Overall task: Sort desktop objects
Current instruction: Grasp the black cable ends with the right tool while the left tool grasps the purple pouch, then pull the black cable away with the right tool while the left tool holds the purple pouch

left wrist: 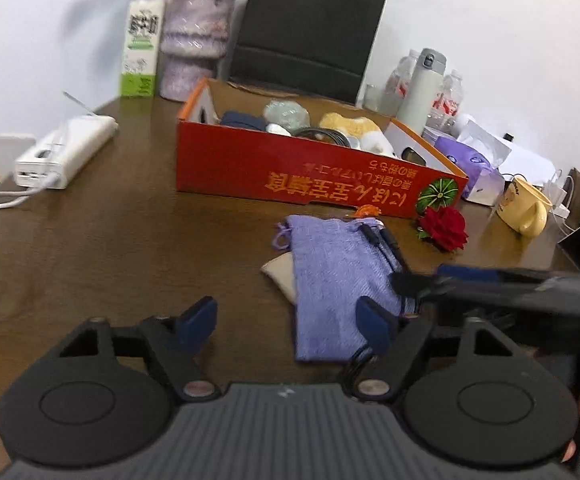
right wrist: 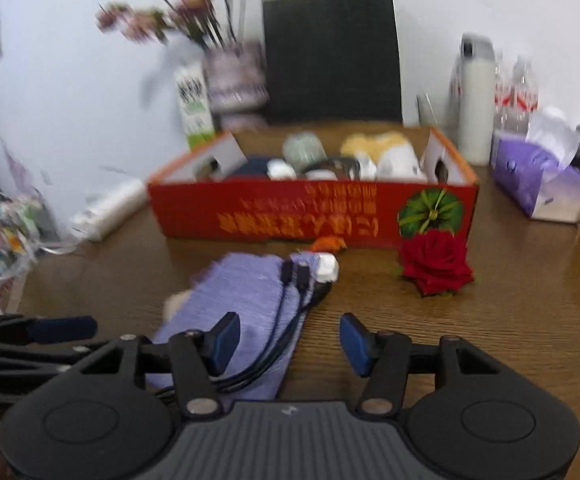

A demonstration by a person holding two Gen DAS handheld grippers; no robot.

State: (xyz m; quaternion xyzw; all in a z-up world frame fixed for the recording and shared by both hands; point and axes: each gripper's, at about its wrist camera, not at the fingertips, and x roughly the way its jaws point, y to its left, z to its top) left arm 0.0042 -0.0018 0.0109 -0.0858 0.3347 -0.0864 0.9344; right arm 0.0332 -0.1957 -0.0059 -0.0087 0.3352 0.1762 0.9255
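Observation:
A purple cloth pouch [left wrist: 330, 272] lies on the brown desk in front of the red cardboard box [left wrist: 290, 168], which holds several items. A black cable [right wrist: 290, 320] with a white plug [right wrist: 326, 268] runs across the pouch [right wrist: 246, 292]. A red rose [left wrist: 444, 226] lies to its right, by the box's corner. My left gripper [left wrist: 286, 320] hangs open, its right finger over the pouch's near edge. My right gripper [right wrist: 290, 338] is open too, the cable and pouch edge by its left finger, nothing pressed. Each gripper shows at the side of the other's view.
A white power strip [left wrist: 66, 152] with cords lies at the left. Behind the box [right wrist: 310, 216] stand a milk carton [left wrist: 142, 44], a vase [left wrist: 196, 40], a black bag [left wrist: 306, 28] and a thermos [left wrist: 420, 84]. At the right are a tissue pack [left wrist: 470, 164] and a yellow mug [left wrist: 524, 208].

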